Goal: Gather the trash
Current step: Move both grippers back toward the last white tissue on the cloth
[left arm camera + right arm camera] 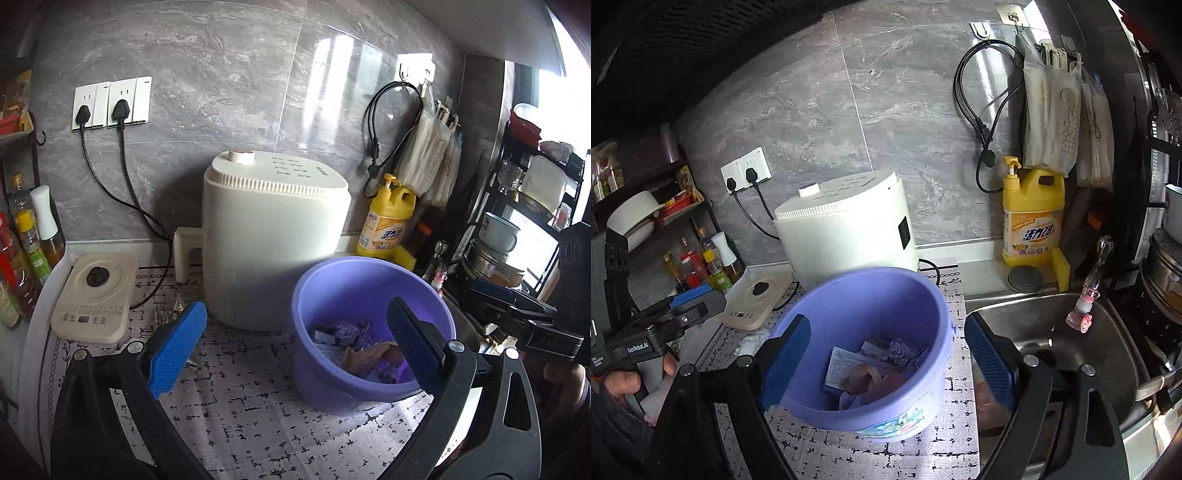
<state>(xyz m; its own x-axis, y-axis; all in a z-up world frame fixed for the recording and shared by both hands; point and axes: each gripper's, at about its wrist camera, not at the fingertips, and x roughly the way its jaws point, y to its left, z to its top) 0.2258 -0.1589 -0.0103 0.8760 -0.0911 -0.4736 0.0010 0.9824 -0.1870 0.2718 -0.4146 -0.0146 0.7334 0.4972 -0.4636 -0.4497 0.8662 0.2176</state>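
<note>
A purple plastic bucket [369, 332] stands on the patterned counter mat and holds crumpled wrappers and paper [362, 350]. My left gripper [295, 350] is open and empty, just in front of the bucket. A small crumpled wrapper [173, 314] lies on the mat behind its left pad. In the right wrist view the bucket [864, 350] sits between the fingers of my right gripper [886, 365], which is open and empty above it. White scraps [750, 343] lie on the mat to the bucket's left.
A white appliance [273, 240] stands behind the bucket. A cream cooker base [94, 295] and oil bottles [26, 240] are at left. Yellow detergent [1032, 225] and a steel sink [1052, 332] are at right. Racks with dishes stand on both sides.
</note>
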